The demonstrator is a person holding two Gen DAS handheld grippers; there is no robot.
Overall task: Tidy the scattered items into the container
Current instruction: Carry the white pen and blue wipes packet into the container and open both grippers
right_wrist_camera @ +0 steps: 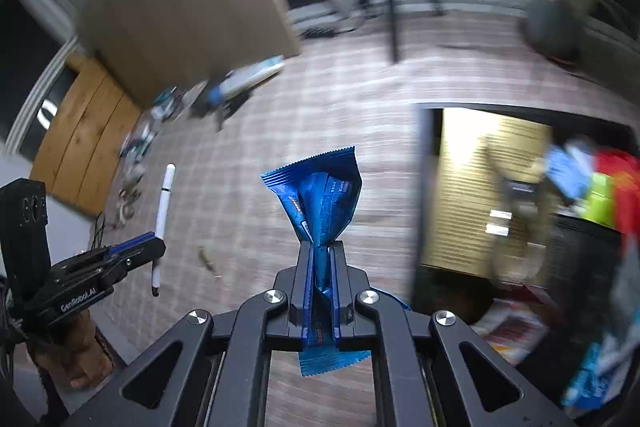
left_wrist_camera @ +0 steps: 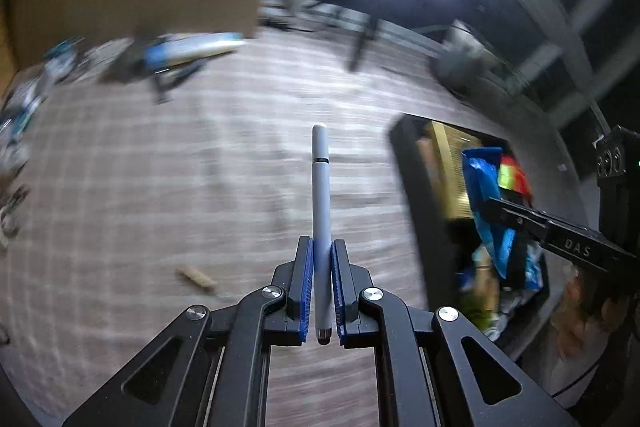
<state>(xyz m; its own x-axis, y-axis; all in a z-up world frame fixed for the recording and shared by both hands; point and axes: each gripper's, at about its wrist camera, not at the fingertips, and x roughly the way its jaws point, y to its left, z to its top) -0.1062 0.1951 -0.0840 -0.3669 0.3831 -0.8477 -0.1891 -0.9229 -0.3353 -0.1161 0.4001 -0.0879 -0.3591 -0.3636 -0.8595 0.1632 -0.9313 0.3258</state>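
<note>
Blue snack wrapper (right_wrist_camera: pixel 320 199) between clamped jaws, above checked cloth (right_wrist_camera: pixel 256 155).

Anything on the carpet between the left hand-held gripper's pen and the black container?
No: in the left wrist view, the checked carpet between the white pen and the black container is bare.

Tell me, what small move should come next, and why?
Probably carry both over the dark container to the right and release: the left gripper is shut on a white pen, the right gripper on a blue wrapper.
</note>
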